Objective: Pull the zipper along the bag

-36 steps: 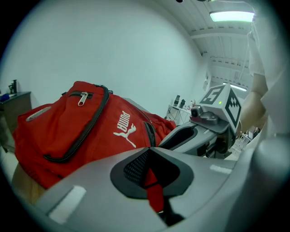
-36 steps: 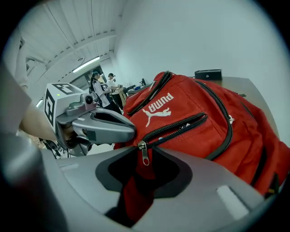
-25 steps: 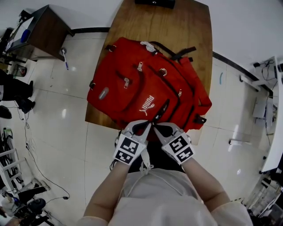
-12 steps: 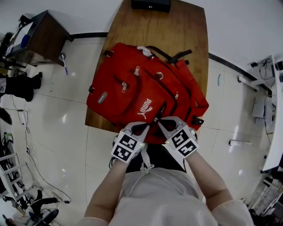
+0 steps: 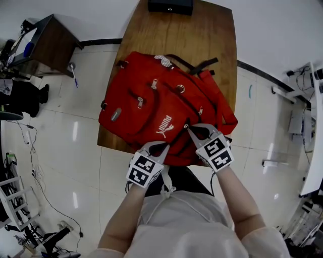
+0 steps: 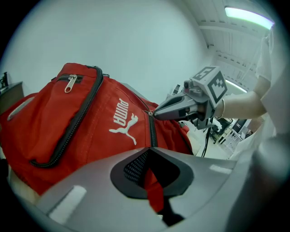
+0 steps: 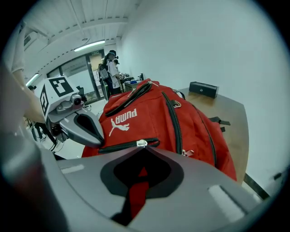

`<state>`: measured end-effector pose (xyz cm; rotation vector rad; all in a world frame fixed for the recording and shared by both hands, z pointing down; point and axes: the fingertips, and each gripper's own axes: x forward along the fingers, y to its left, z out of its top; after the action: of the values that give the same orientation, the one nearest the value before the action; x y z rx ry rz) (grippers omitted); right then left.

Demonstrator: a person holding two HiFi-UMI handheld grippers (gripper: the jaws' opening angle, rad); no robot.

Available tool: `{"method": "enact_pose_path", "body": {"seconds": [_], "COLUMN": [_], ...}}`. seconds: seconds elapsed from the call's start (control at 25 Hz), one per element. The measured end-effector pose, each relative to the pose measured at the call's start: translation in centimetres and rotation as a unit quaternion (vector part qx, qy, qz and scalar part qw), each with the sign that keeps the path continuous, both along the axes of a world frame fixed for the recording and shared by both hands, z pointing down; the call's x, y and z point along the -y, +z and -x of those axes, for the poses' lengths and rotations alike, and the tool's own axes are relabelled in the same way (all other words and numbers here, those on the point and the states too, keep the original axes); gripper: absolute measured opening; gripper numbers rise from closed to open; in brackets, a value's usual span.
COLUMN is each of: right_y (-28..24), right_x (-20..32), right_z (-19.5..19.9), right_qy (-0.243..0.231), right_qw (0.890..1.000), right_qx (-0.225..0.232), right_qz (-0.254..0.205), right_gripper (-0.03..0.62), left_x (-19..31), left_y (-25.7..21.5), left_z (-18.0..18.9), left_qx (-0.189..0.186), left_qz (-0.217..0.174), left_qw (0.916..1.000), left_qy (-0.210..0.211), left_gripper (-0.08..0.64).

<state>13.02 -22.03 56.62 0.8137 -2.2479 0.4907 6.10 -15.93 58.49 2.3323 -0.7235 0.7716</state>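
Holding the near edge: your left gripper (image 5: pixel 165 144) is the closest thing to you. Its fingers are closed on a fold of red fabric at the near edge of the bag (image 5: pixel 146 108), right where the zipper track (image 6: pixel 152 129) starts.
Right gripper: your right gripper (image 5: pixel 188 127) is just beyond the left one and off to its right. Its fingers are pressed together on the silver zipper pull (image 7: pixel 142 143), which sits right at their tips.
Grippers apart: the two are near each other but not touching, with a short run of black track between them.
Done so far: the run of track between your two grippers looks shut and flat, so you seem to be partway through the pull.
Left to do: past the pull, the track runs on a little way towards the bag's right-hand side. You probably have more of it to cover, though how much is hard to read from here.
Watch for: the bag may drag along after the pull if your left grip lets the fabric go slack.
Bag: it lies flat on the wooden counter (image 5: pixel 207 45) with its logo face up. Its near edge overhangs towards you, and its smaller pocket zippers (image 5: pixel 140 102) are untouched.
Far end: a black box (image 5: pixel 170 6) sits on the counter, well clear of the bag.
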Motion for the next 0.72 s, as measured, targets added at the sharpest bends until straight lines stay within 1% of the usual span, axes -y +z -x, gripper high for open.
{"method": "enact_pose_path", "body": {"seconds": [0.2,0.36,0.52,0.64,0.72], "right_y": [0.4,0.7,1.2,1.4,1.3], "right_x": [1.7,2.2,2.7,2.7,2.5], "right_z": [-0.9,-1.2,-1.3,-1.2,-1.2], "right_qy": [0.018,0.028,0.044,0.051,0.052], "right_qw": [1.0,1.0,0.999,0.998,0.998], "right_qx": [0.001,0.004,0.01,0.011,0.017], "right_qz": [-0.002,0.008,0.025,0.027,0.03], "right_gripper": [0.008,0.008,0.008,0.008,0.01], "left_x": [0.2,0.2,0.3,0.3,0.2], "left_y": [0.1,0.1,0.1,0.1,0.0], "left_z": [0.0,0.0,0.0,0.0,0.0], "left_qx": [-0.002,-0.001,0.003,0.004,0.005], "left_qz": [0.006,0.009,0.006,0.004,-0.005], "left_qw": [0.9999,0.9999,0.9999,0.9999,0.9999], "left_qy": [-0.01,-0.011,-0.01,-0.011,-0.011], "left_gripper": [0.006,0.006,0.006,0.006,0.006]}}
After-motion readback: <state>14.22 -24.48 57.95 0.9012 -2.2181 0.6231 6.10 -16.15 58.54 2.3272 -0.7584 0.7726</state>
